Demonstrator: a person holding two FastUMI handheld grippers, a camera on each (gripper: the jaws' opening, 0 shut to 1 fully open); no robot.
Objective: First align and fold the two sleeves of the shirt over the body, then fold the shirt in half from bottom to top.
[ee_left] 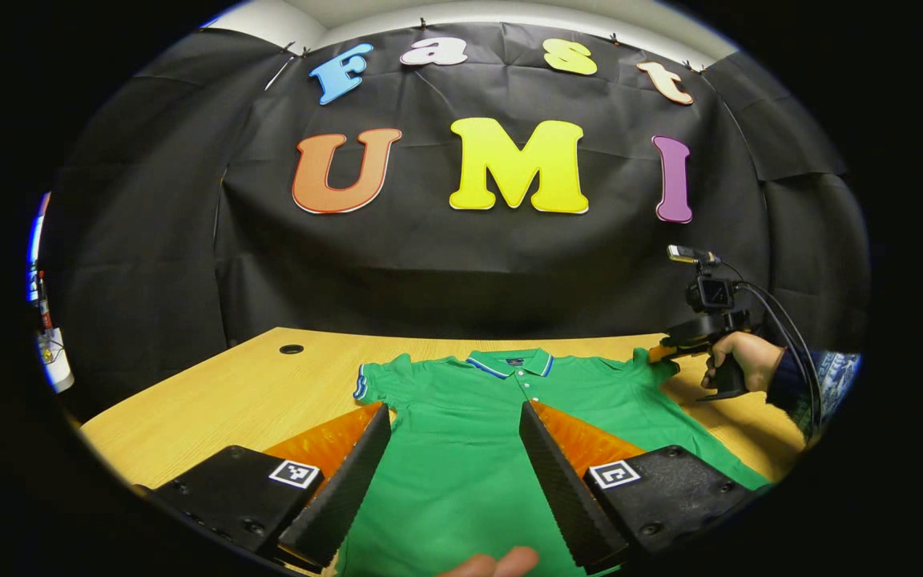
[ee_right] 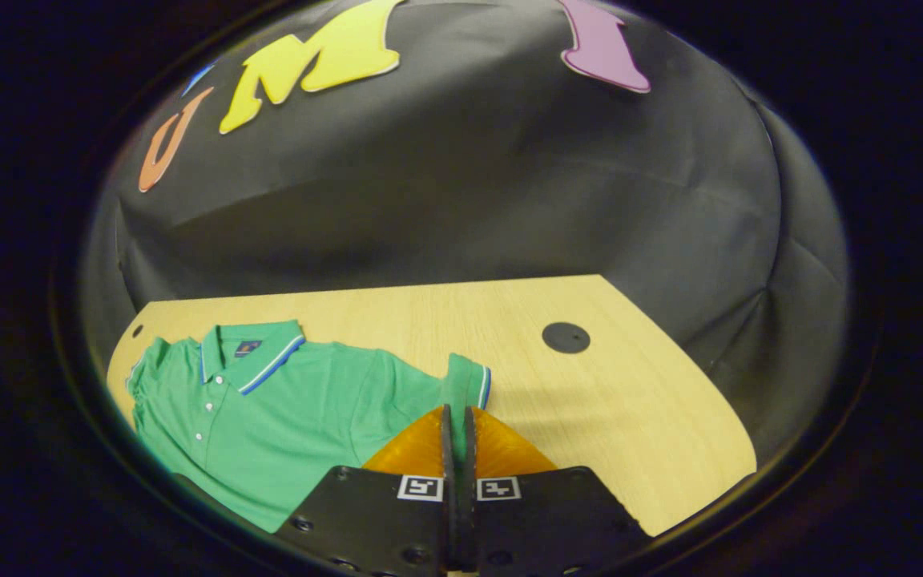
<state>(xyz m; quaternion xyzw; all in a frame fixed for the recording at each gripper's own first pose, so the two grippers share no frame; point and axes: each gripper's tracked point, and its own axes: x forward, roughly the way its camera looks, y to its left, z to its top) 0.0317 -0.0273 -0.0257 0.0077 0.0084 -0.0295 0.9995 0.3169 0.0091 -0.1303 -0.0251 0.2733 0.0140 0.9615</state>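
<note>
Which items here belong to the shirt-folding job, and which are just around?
Job:
- green polo shirt
- its sleeve, pinched by the right tongs
- left tongs, open above the shirt body

Around:
- wooden table
- black cable-hole cap

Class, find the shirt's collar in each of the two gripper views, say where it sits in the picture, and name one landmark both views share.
Left gripper view: the collar sits just right of centre, at the far end of the green shirt.
Right gripper view: the collar sits at lower left, left of the shut right tongs, which pinch the sleeve.
Shared landmark: the wooden table.
</note>
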